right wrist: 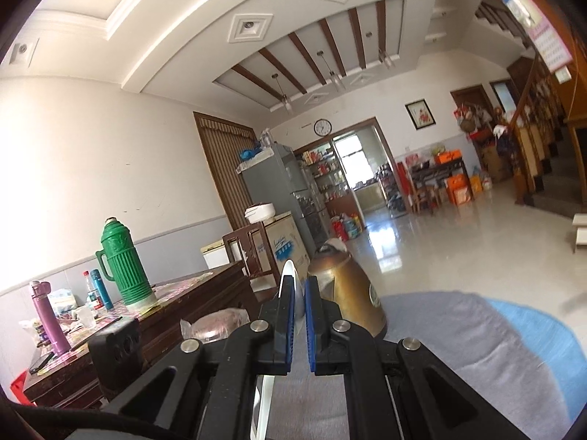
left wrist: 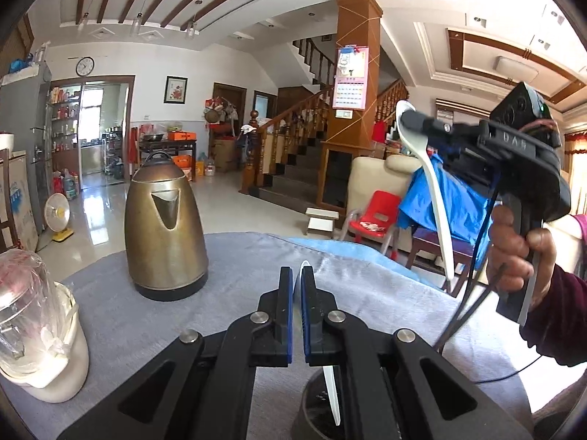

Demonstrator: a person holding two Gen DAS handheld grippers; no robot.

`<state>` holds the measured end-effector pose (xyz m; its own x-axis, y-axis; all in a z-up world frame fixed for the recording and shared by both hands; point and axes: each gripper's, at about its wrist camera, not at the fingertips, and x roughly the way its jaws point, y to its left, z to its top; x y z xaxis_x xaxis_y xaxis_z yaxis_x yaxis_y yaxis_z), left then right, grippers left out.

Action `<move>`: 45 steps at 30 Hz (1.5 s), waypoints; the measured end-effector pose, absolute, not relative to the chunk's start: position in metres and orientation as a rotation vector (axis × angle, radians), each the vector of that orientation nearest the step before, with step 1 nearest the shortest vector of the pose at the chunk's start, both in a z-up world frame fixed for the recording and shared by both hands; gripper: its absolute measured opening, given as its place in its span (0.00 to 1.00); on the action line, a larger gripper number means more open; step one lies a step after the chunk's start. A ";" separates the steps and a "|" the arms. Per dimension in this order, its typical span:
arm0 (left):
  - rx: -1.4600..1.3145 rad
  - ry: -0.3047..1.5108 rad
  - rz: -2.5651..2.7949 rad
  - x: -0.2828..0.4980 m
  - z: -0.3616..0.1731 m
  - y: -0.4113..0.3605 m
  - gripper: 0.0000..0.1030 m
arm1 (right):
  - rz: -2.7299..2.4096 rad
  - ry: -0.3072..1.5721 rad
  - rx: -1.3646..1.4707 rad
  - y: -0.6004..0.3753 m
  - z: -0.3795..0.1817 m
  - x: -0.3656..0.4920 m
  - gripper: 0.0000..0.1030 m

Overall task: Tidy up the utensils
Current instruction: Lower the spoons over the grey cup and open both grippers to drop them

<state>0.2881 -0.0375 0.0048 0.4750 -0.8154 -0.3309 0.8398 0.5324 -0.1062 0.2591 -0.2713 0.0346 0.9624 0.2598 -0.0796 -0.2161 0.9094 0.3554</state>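
Now, going left to right: the bagged jar (left wrist: 33,315) and kettle (left wrist: 165,227) crowd the desk (left wrist: 234,293), so a swing could topple them. My left fingers (left wrist: 297,286) pinch one white spoon (left wrist: 332,396) above a dark holder (left wrist: 315,403). My right fingers (left wrist: 407,119) clamp another spoon (left wrist: 427,179) aloft, off the desk edge; a slip drops it floorward.

I see a bronze-coloured metal kettle (left wrist: 165,234) on grey cloth (left wrist: 234,293), white plastic spoon (left wrist: 433,190), ribbed green thermos flask (right wrist: 123,264).
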 end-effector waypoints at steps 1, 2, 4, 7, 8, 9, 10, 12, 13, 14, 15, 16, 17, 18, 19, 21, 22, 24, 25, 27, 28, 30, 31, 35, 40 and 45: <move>0.077 0.358 -1.019 0.285 0.006 -0.036 0.03 | 0.239 0.123 0.342 -0.268 0.040 0.256 0.05; 0.082 0.353 -1.024 0.282 0.007 -0.034 0.03 | 0.233 0.122 0.335 -0.264 0.045 0.253 0.05; 0.096 0.344 -1.027 0.278 0.009 -0.031 0.03 | 0.222 0.112 0.320 -0.256 0.051 0.246 0.05; 0.097 0.346 -1.022 0.276 0.012 -0.027 0.03 | 0.183 0.099 0.266 -0.235 0.060 0.236 0.05; 0.094 0.351 -1.019 0.277 0.011 -0.027 0.03 | 0.166 0.099 0.250 -0.226 0.061 0.234 0.05; 0.086 0.360 -1.019 0.277 0.010 -0.026 0.05 | 0.149 0.104 0.236 -0.218 0.062 0.234 0.05; 0.079 0.367 -1.018 0.278 0.009 -0.025 0.06 | 0.128 0.110 0.222 -0.210 0.063 0.235 0.05; 0.068 0.376 -1.009 0.278 0.007 -0.022 0.12 | 0.081 0.117 0.204 -0.195 0.061 0.237 0.05; 0.066 0.379 -1.006 0.278 0.006 -0.021 0.15 | 0.059 0.121 0.193 -0.189 0.059 0.237 0.05; 0.063 0.380 -1.003 0.277 0.004 -0.019 0.20 | 0.030 0.124 0.177 -0.181 0.057 0.238 0.05; 0.062 0.377 -0.998 0.276 0.003 -0.016 0.21 | 0.000 0.121 0.160 -0.175 0.056 0.237 0.05; 0.061 0.375 -0.994 0.275 0.004 -0.014 0.21 | -0.031 0.110 0.134 -0.168 0.056 0.235 0.05; 0.058 0.371 -0.988 0.274 0.004 -0.009 0.21 | -0.052 0.099 0.107 -0.161 0.055 0.233 0.05; 0.051 0.366 -0.981 0.273 0.006 -0.005 0.21 | -0.070 0.099 0.089 -0.156 0.056 0.232 0.05; 0.044 0.361 -0.970 0.273 0.007 0.001 0.21 | -0.083 0.099 0.075 -0.152 0.057 0.232 0.05; 0.026 0.351 -0.943 0.273 0.013 0.012 0.23 | -0.092 0.097 0.073 -0.148 0.061 0.230 0.05; 0.018 0.347 -0.924 0.271 0.014 0.018 0.25 | -0.096 0.101 0.075 -0.147 0.062 0.230 0.05; -0.003 0.354 -0.865 0.270 0.017 0.033 0.37 | -0.101 0.107 0.094 -0.144 0.067 0.232 0.05; -0.011 0.357 -0.834 0.268 0.018 0.040 0.37 | -0.107 0.118 0.106 -0.144 0.068 0.233 0.05; 0.005 0.367 -0.775 0.263 0.018 0.048 0.40 | -0.126 0.128 0.115 -0.142 0.068 0.234 0.05; 0.024 0.381 -0.739 0.259 0.017 0.051 0.43 | -0.135 0.127 0.120 -0.142 0.067 0.234 0.05; 0.050 0.412 -0.690 0.249 0.014 0.057 0.53 | -0.163 0.125 0.115 -0.137 0.069 0.232 0.05; 0.056 0.418 -0.668 0.241 0.012 0.061 0.53 | -0.179 0.121 0.105 -0.133 0.071 0.231 0.05; 0.058 0.427 -0.643 0.219 0.009 0.075 0.58 | -0.189 0.131 0.072 -0.121 0.075 0.234 0.05; 0.019 0.422 -0.639 0.197 0.008 0.092 0.58 | -0.199 0.162 0.072 -0.126 0.077 0.238 0.06; 0.012 0.409 -0.641 0.189 0.014 0.095 0.58 | -0.180 0.191 0.073 -0.128 0.077 0.239 0.06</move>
